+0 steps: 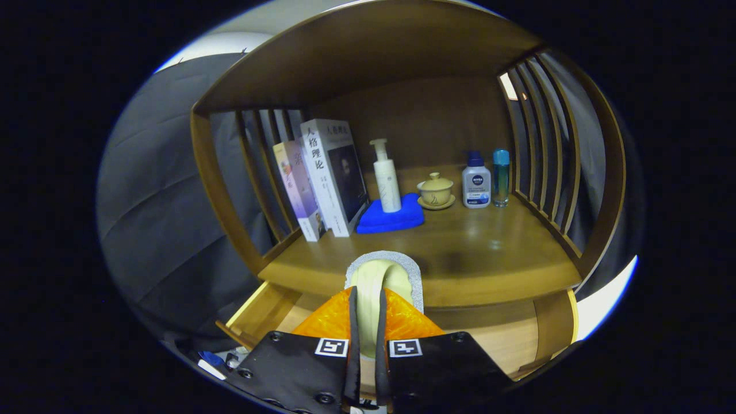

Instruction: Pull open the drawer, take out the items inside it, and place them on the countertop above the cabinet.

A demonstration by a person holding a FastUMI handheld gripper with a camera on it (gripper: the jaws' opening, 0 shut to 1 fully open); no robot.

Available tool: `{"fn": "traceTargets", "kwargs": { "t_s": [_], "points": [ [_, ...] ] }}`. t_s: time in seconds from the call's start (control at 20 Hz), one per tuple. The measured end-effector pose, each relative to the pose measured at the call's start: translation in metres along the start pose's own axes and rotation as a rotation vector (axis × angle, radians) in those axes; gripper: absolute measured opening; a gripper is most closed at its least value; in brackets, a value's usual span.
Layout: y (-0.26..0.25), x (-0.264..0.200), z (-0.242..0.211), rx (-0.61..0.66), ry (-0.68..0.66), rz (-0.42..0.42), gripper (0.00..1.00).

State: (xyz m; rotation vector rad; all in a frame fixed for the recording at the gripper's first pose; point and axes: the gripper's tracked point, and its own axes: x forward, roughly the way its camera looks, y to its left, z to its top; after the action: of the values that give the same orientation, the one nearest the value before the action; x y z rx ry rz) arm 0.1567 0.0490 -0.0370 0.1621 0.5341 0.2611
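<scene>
Drawer [276, 313] open at lower centre; the gripper [366, 322] is nearly closed, both fingers pinching a pale sponge-like item [382, 279] raised before the surface [489, 253]. Best carried forward level and set down short of the blue cloth [391, 221].

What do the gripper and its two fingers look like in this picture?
The gripper has a black body with round screw heads and two white square markers bearing black patterns. Its fingers are translucent orange and ribbed, with thin black pads along their inner faces.
</scene>
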Motion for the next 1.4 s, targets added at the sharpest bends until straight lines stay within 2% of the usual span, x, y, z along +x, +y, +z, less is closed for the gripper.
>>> {"fn": "traceTargets", "kwargs": {
  "t_s": [0.25,0.45,0.65,0.8,0.95,1.2,1.4],
  "points": [
    [-0.015,0.039,0.018,0.056,0.001,-0.067,0.13],
    [-0.020,0.071,0.025,0.098,0.007,-0.089,0.14],
    [-0.030,0.092,0.032,0.081,-0.022,-0.122,0.19],
    [-0.026,0.088,0.029,0.052,-0.043,-0.106,0.58],
    [-0.027,0.065,0.040,-0.024,-0.136,-0.139,0.98],
    [0.000,0.013,0.049,-0.117,-0.287,-0.110,0.98],
    [0.022,-0.028,0.033,-0.184,-0.358,-0.093,0.98]
  ]
}}
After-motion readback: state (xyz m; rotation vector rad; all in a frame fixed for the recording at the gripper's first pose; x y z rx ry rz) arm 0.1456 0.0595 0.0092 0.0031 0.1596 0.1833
